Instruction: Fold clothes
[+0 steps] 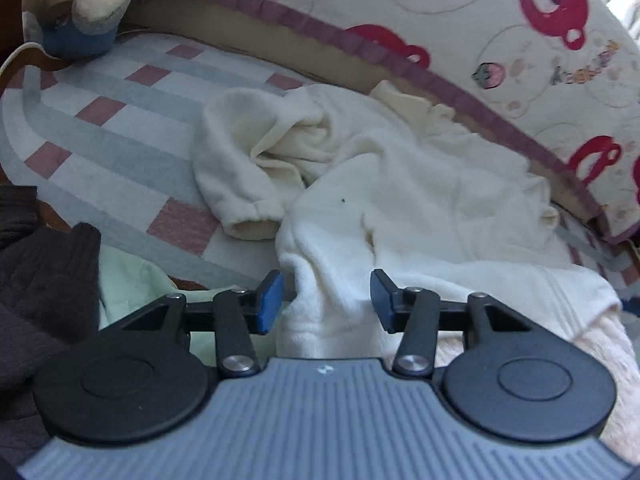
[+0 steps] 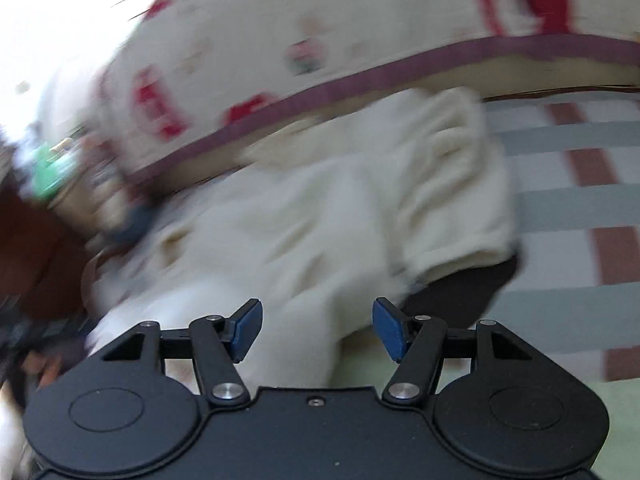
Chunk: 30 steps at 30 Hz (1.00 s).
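Note:
A cream fleece garment (image 1: 392,184) lies crumpled on the checked bed cover (image 1: 120,128), one cuffed sleeve (image 1: 240,184) bunched to its left. My left gripper (image 1: 326,300) is open, its blue pads (image 1: 269,300) on either side of a raised fold of the fleece without pinching it. In the blurred right wrist view the same garment (image 2: 320,216) spreads ahead. My right gripper (image 2: 318,330) is open, with the fleece edge between and below its pads (image 2: 390,330).
A quilt with red bear prints and a purple border (image 1: 460,40) runs along the far side. A plush toy (image 1: 92,4) sits at the far left. A dark knit garment (image 1: 36,280), a pale green one (image 1: 128,280) and a pink one (image 1: 600,360) lie near me.

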### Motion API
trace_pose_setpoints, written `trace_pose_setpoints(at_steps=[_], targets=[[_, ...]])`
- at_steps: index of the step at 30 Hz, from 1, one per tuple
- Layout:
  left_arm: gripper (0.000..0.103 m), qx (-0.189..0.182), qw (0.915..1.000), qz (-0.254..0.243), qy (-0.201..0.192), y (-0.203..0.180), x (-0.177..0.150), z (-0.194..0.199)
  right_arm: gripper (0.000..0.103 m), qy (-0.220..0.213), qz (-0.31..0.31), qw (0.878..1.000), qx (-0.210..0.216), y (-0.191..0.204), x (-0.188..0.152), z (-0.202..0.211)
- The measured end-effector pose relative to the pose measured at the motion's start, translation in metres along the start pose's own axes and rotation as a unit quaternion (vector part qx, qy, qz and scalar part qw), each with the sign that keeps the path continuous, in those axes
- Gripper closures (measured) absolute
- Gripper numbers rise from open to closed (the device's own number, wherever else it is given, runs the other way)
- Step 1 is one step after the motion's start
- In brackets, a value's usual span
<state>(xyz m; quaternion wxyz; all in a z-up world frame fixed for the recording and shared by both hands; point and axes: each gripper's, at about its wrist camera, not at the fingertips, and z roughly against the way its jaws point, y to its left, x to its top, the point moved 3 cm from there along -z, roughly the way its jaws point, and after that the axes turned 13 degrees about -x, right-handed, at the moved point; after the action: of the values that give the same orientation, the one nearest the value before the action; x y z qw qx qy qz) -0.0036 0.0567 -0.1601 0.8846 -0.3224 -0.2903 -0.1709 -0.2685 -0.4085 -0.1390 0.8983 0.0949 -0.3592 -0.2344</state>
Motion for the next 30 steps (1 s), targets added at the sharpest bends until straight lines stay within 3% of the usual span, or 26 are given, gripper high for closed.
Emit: trace_pose_setpoints(at_steps=[1,5,8,10,11,12,13,14,16,18,20,23,27,30], targets=[[0.05,-0.004,1.0,-0.004,0.001,-0.001,-0.003,0.005,0.035,0.012,0.026,1.0,0.009,0.007,-0.008,0.002],[0.042,-0.027,0.9979,-0.051,0.028,-0.015,-0.017,0.011,0.033,0.017,0.12,0.991,-0.055,0.032,-0.034,-0.015],[0.038,-0.019,0.9915,-0.125,0.03,-0.032,-0.026,0.006,0.033,0.0,0.074,0.996,-0.049,0.023,-0.029,-0.022],[0.038,-0.018,0.987,-0.157,0.029,-0.035,-0.026,-0.01,0.036,-0.003,0.079,0.995,-0.052,0.023,-0.025,-0.033],[0.038,-0.016,0.986,-0.164,0.029,-0.036,-0.024,-0.019,0.045,-0.006,0.084,0.995,-0.054,0.023,-0.023,-0.038],[0.04,-0.018,0.9858,-0.164,0.03,-0.035,-0.017,-0.029,0.086,-0.008,0.094,0.994,-0.05,0.025,-0.017,-0.044],[0.058,-0.02,0.9856,-0.165,0.031,-0.035,-0.009,-0.04,0.094,-0.01,0.104,0.994,-0.045,0.027,-0.01,-0.05],[0.082,-0.017,0.9836,-0.175,0.038,-0.034,0.0,-0.051,0.094,-0.011,0.107,0.993,-0.043,0.029,0.001,-0.055],[0.09,-0.001,0.978,-0.206,0.033,-0.037,0.026,-0.074,0.094,-0.032,0.116,0.991,-0.061,0.033,0.03,-0.064],[0.09,0.009,0.9738,-0.226,0.02,-0.04,0.052,-0.095,0.095,-0.05,0.121,0.988,-0.087,0.036,0.061,-0.078],[0.09,0.02,0.9767,-0.213,0.011,-0.034,0.076,-0.118,0.094,-0.058,0.12,0.982,-0.132,0.033,0.088,-0.099],[0.088,0.027,0.9893,-0.142,0.017,-0.012,0.093,-0.148,0.093,-0.038,0.078,0.98,-0.178,0.01,0.113,-0.135],[0.087,0.015,0.9968,-0.068,0.04,0.009,0.092,-0.168,0.082,-0.005,-0.001,0.99,-0.141,-0.014,0.115,-0.157],[0.079,0.032,0.9936,-0.095,0.053,0.012,0.081,-0.16,0.064,0.0,-0.04,0.992,-0.118,-0.025,0.108,-0.154]])
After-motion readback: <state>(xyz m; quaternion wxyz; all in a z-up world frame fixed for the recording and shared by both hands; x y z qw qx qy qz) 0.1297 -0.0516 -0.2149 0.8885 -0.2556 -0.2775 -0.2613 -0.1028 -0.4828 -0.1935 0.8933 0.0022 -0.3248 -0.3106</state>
